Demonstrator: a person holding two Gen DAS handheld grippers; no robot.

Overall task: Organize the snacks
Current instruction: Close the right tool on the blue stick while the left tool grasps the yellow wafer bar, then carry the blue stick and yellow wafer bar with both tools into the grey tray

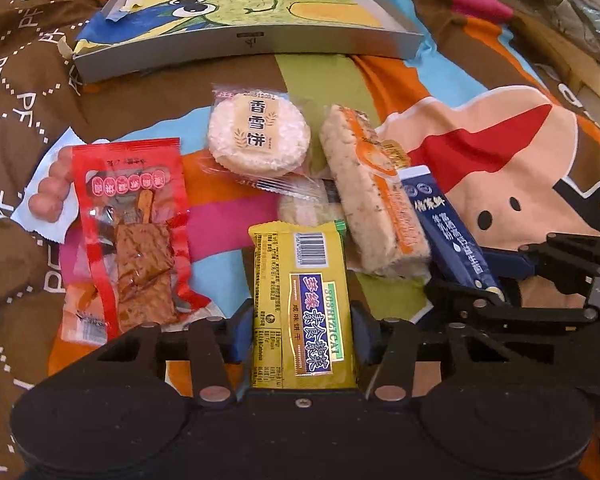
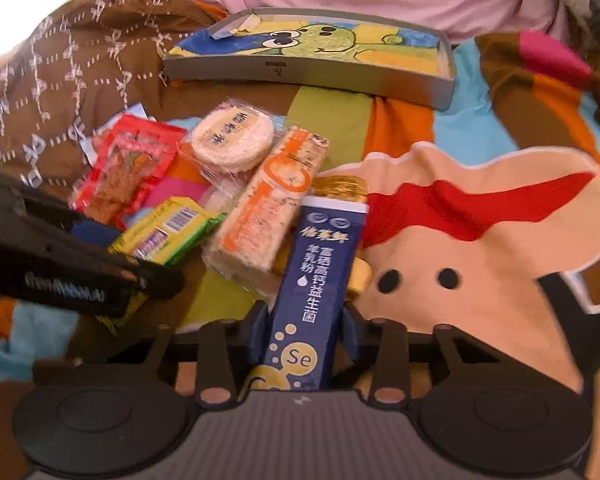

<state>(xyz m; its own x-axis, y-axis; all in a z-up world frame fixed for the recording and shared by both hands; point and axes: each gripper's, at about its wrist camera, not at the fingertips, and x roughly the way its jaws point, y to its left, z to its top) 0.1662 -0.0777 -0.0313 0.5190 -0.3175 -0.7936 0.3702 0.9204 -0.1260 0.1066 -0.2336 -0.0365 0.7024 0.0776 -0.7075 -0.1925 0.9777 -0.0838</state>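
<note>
Snacks gathered on a patterned bedspread [image 1: 480, 132], in front of a shallow grey tray [image 1: 244, 46] lined with a cartoon drawing.

The yellow biscuit packet [image 1: 300, 308] is bracketed by the left gripper [image 1: 302, 330]; contact is likely, but a firm pinch cannot be confirmed. It is judged light, with brittle contents, so hold should be taken across the flat sides at mid-length. The blue sachet [image 2: 312, 300] is pinched at its lower half by the right gripper [image 2: 306, 336]; it is judged soft and slippery. Between them lies the rice bar [image 1: 374, 196], touching the sachet. The round rice cracker [image 1: 259, 136] and red tofu packet [image 1: 134, 240] lie untouched.
</note>
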